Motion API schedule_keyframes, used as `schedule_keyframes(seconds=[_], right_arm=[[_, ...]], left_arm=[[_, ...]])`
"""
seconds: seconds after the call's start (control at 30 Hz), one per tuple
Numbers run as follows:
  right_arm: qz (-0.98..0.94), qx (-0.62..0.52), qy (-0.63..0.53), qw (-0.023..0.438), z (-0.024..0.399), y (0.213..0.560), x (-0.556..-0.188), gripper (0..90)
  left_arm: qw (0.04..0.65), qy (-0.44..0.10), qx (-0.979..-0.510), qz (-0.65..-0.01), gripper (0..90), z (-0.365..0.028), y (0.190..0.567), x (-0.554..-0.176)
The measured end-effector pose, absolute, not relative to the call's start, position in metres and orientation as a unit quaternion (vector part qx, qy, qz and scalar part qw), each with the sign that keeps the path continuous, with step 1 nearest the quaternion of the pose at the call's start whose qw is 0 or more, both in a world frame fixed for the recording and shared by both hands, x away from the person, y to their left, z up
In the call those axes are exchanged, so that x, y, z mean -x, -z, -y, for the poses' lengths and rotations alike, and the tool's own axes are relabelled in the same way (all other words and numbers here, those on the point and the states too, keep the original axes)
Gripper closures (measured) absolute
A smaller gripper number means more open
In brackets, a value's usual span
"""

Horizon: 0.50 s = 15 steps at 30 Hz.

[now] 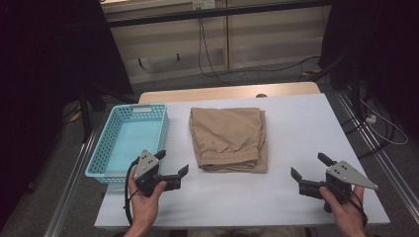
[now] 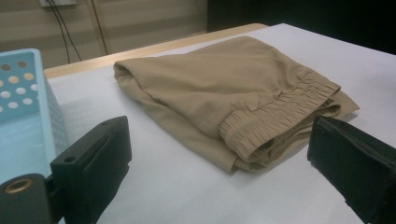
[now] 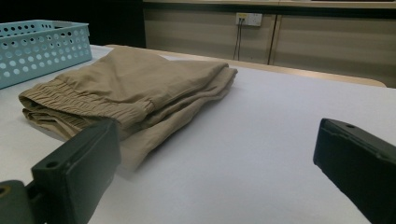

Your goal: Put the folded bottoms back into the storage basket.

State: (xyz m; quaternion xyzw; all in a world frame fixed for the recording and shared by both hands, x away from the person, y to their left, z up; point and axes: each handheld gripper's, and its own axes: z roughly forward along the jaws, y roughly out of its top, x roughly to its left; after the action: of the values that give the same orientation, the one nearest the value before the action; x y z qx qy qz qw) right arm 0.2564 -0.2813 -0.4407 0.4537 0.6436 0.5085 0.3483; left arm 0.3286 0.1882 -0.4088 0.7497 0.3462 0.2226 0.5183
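Observation:
Folded tan shorts [image 1: 229, 138] lie in the middle of the white table, elastic waistband toward the near side; they also lie ahead in the left gripper view [image 2: 224, 93] and the right gripper view [image 3: 130, 88]. My left gripper [image 1: 172, 163] hovers near the table's front left, between the basket and the shorts, open and empty. My right gripper [image 1: 310, 166] is at the front right, open and empty, pointing left toward the shorts. Both stand clear of the cloth.
A light blue perforated basket [image 1: 101, 150] sits empty at the table's left [image 2: 18, 88] [image 3: 42, 46]. The white table top [image 1: 301, 123] is bare to the right of the shorts. Cables and dark stands are on the floor beyond.

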Motion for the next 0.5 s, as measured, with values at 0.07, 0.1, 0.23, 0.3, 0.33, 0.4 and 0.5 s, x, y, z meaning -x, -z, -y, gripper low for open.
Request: schedule_keyframes(seconds=[0.07,0.1,0.23,0.3,0.33,0.4,0.5], right_arm=[[-0.644,-0.453,-0.508,0.348,0.281,0.441,-0.256,1.0],[-0.644,-0.453,-0.509,0.348,0.281,0.441,-0.256,1.0],[-0.647,-0.449,-0.511,0.346,0.280,0.441,-0.257,1.1],[-0.648,-0.446,-0.512,0.346,0.279,0.441,-0.257,1.1],[-0.648,-0.446,-0.512,0.345,0.279,0.441,-0.257,1.1],[-0.649,-0.447,-0.512,0.343,0.279,0.441,-0.258,1.1],[-0.649,-0.447,-0.513,0.341,0.279,0.441,-0.258,1.1]], left_arm=[[0.519,-0.215,-0.751,-0.347,6.2,-0.187,0.409,-0.330],[0.516,-0.214,-0.753,-0.346,6.2,-0.185,0.409,-0.332],[0.513,-0.207,-0.756,-0.350,6.2,-0.181,0.409,-0.337],[0.518,-0.207,-0.753,-0.350,6.2,-0.180,0.408,-0.341],[0.516,-0.211,-0.752,-0.351,6.3,-0.179,0.407,-0.342],[0.514,-0.221,-0.747,-0.358,6.2,-0.178,0.405,-0.344],[0.513,-0.218,-0.748,-0.361,5.6,-0.176,0.403,-0.347]])
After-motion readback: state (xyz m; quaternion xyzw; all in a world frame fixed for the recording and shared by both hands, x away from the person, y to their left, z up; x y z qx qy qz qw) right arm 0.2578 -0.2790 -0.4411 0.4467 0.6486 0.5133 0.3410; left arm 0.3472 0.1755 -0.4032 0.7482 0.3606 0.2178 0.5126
